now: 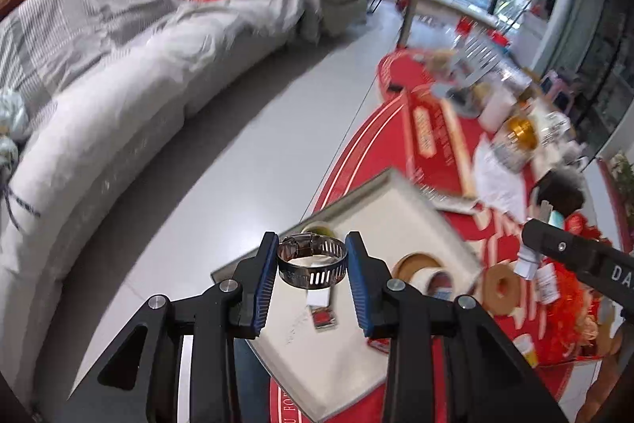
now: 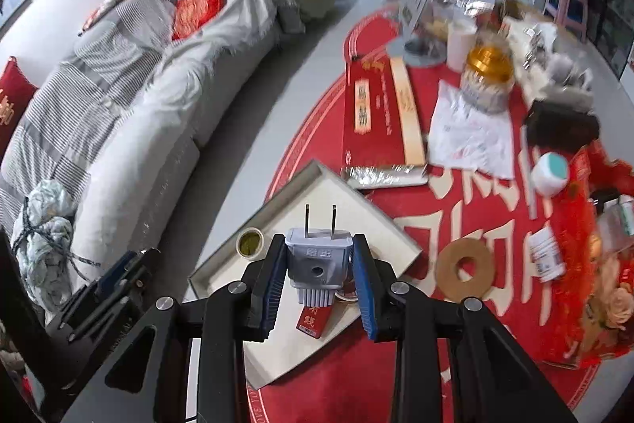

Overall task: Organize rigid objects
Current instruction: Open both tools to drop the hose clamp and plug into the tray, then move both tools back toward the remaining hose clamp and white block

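My left gripper (image 1: 312, 260) is shut on a metal hose clamp (image 1: 312, 261) and holds it above the white tray (image 1: 380, 209). My right gripper (image 2: 319, 258) is shut on a grey two-pin plug adapter (image 2: 319, 258), prongs pointing away, above the same tray (image 2: 352, 209). In the tray lie a small tape roll (image 2: 249, 243), a red lighter (image 2: 314, 320) and brown tape rolls (image 1: 420, 266). The right gripper's arm (image 1: 578, 256) shows at the right of the left wrist view; the left gripper (image 2: 119, 276) shows at the lower left of the right wrist view.
The round table has a red cloth (image 2: 396, 363). On it lie a cardboard ring (image 2: 464, 270), a red box (image 2: 372, 113), a gold-lidded jar (image 2: 487, 74), a pill bottle (image 2: 547, 256) and red decorations (image 2: 606, 288). A grey covered sofa (image 2: 130, 98) stands left across the floor.
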`<action>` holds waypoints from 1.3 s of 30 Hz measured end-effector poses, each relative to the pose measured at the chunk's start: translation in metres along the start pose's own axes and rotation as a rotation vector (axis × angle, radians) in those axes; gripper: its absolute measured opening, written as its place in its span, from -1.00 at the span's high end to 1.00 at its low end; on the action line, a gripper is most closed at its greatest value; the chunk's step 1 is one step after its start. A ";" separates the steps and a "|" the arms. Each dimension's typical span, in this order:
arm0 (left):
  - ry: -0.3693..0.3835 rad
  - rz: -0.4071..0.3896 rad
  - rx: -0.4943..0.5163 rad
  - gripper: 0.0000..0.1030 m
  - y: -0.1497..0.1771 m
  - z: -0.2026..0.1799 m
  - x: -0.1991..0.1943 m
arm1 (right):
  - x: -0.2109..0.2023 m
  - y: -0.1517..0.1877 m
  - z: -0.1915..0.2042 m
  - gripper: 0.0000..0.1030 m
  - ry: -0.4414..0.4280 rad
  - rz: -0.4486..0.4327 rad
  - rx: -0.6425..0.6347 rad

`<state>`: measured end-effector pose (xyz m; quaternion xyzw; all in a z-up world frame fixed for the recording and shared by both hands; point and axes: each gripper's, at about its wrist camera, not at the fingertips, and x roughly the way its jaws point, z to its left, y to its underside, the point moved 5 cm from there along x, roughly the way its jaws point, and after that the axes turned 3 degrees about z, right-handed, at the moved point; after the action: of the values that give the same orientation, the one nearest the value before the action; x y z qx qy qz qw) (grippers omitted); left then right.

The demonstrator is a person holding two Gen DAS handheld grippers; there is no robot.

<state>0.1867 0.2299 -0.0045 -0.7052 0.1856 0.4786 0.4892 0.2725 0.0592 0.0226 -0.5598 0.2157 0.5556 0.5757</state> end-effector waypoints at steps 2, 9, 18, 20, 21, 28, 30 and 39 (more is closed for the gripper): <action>-0.007 0.037 -0.002 0.27 0.008 0.002 0.021 | 0.024 0.002 0.002 0.34 0.010 0.040 -0.009; -0.009 0.097 0.031 0.27 0.019 -0.010 0.069 | 0.090 0.003 0.008 0.34 0.014 0.134 -0.011; -0.001 0.158 0.094 0.25 0.032 -0.028 0.117 | 0.149 0.004 0.004 0.34 0.093 0.228 -0.028; 0.005 0.158 0.124 -0.19 0.034 -0.032 0.120 | 0.158 0.007 0.001 0.34 0.095 0.244 -0.024; 0.005 0.154 0.138 -0.63 0.035 -0.034 0.120 | 0.160 0.008 0.000 0.29 0.091 0.251 -0.022; 0.042 0.119 0.165 -0.99 0.038 -0.044 0.101 | 0.132 0.006 -0.011 -1.00 0.047 0.166 0.018; 0.058 0.124 0.153 -0.99 0.041 -0.045 0.093 | 0.120 0.010 -0.015 -1.00 0.044 0.156 0.019; 0.112 0.094 0.293 -0.99 0.103 -0.069 0.031 | 0.057 0.085 -0.048 -1.00 0.113 0.125 0.061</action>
<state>0.1605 0.1299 -0.0791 -0.6423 0.3130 0.4288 0.5529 0.2318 0.0188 -0.0746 -0.5578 0.2990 0.5512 0.5438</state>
